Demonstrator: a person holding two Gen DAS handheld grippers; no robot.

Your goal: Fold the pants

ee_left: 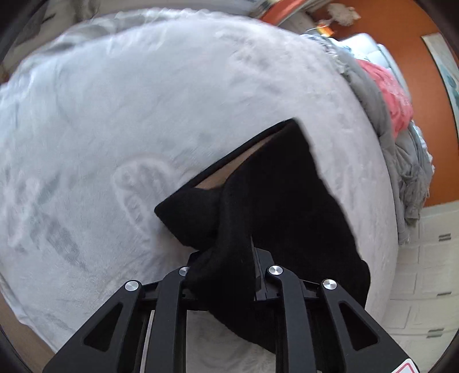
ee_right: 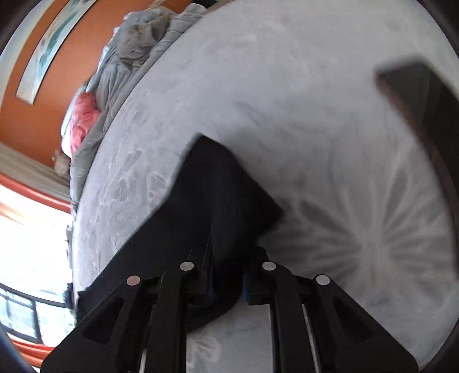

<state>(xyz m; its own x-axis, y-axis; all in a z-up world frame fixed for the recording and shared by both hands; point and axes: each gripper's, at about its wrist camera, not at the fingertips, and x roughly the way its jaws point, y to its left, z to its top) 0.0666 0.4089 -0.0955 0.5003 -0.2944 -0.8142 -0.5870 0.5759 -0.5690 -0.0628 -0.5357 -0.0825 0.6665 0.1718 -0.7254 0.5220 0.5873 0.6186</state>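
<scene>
The black pants (ee_left: 275,200) hang bunched from my left gripper (ee_left: 229,258), which is shut on a fold of the cloth above a light grey plush blanket (ee_left: 129,114). An open hem or waistband gapes toward the upper left. In the right wrist view my right gripper (ee_right: 226,266) is shut on another part of the black pants (ee_right: 218,195), which drape over its fingers and trail down to the left. Both grippers hold the cloth lifted off the blanket (ee_right: 287,100). The fingertips are hidden under the fabric.
A rumpled grey blanket (ee_left: 381,114) and a pink cloth (ee_left: 390,94) lie along the bed's far edge by an orange wall (ee_left: 401,25). White drawers (ee_left: 424,258) stand at the right. A dark blurred object (ee_right: 424,114) shows at the right wrist view's right side. A bright window (ee_right: 28,244) is at its left.
</scene>
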